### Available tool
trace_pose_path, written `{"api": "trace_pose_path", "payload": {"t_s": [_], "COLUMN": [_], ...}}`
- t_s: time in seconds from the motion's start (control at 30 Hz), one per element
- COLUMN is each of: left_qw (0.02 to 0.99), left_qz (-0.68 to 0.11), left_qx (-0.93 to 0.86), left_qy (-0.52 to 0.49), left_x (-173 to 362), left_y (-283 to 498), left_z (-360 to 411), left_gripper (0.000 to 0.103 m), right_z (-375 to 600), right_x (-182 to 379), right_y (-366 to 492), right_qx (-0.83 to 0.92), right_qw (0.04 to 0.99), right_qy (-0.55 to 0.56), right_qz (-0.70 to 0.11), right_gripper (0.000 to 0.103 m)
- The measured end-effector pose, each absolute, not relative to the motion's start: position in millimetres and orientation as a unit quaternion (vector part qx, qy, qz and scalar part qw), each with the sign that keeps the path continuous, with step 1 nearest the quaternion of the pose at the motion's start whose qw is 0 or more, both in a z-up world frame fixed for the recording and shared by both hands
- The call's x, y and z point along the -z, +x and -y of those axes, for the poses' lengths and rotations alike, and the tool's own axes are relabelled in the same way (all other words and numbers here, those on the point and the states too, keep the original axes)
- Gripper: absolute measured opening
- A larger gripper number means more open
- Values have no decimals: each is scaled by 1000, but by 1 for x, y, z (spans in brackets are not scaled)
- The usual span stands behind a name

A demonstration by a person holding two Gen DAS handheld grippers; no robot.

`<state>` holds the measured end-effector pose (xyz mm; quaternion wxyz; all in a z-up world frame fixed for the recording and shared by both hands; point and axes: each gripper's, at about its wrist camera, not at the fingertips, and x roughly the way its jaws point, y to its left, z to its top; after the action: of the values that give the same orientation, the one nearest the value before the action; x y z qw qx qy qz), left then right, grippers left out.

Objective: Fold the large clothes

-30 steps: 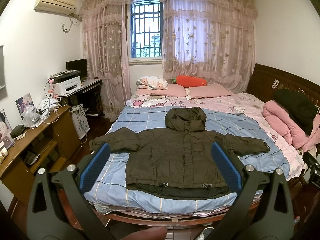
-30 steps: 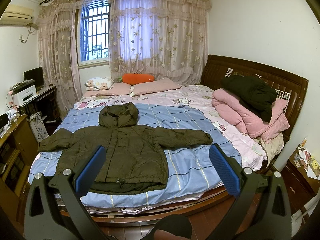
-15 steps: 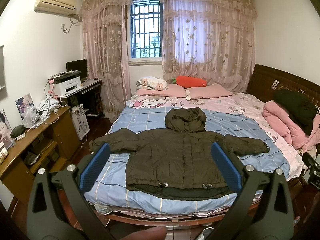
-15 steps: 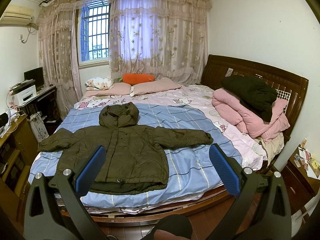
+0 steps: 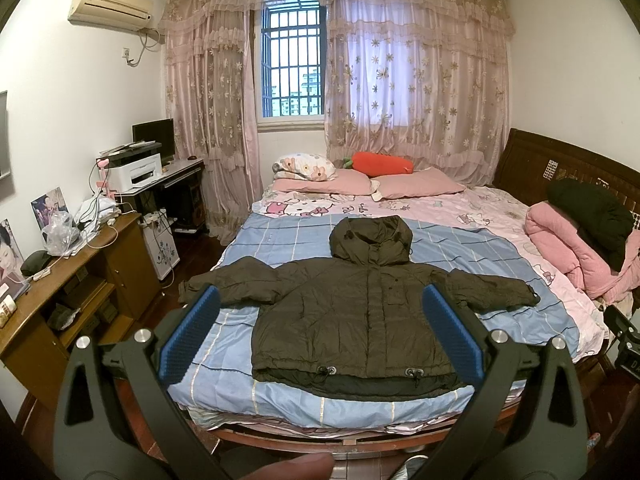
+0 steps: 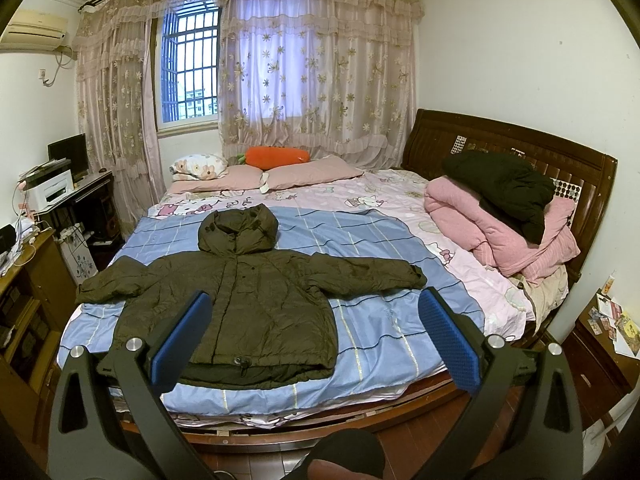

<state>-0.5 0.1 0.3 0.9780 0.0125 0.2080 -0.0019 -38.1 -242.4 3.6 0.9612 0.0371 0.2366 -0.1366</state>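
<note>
Holding our left gripper [image 5: 318, 330] and right gripper [image 6: 316, 336] spread wide and empty short of the bed [image 5: 400, 412], olive jacket [image 5: 360, 312] flat on its blue sheet [image 5: 500, 256], hood toward the pillows [image 5: 372, 184], sleeves out.

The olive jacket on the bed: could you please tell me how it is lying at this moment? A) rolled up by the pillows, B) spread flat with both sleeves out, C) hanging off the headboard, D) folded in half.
B: the olive jacket lies flat on the blue sheet, sleeves out to both sides, hood toward the pillows.
</note>
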Motion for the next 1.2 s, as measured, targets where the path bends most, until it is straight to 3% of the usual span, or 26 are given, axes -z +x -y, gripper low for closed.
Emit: {"api": "trace_pose_path", "payload": {"t_s": [1.2], "left_qw": [978], "left_qz": [-209], "left_qx": [2], "left_qy": [12], "left_x": [0], "left_y": [0], "left_z": [0], "left_gripper": [101], "right_z": [246], "right_x": [-3], "right_y": [-36], "right_qx": [136], "right_qw": [961], "right_qy": [39], "right_qz": [-239], "right_gripper": [102]}}
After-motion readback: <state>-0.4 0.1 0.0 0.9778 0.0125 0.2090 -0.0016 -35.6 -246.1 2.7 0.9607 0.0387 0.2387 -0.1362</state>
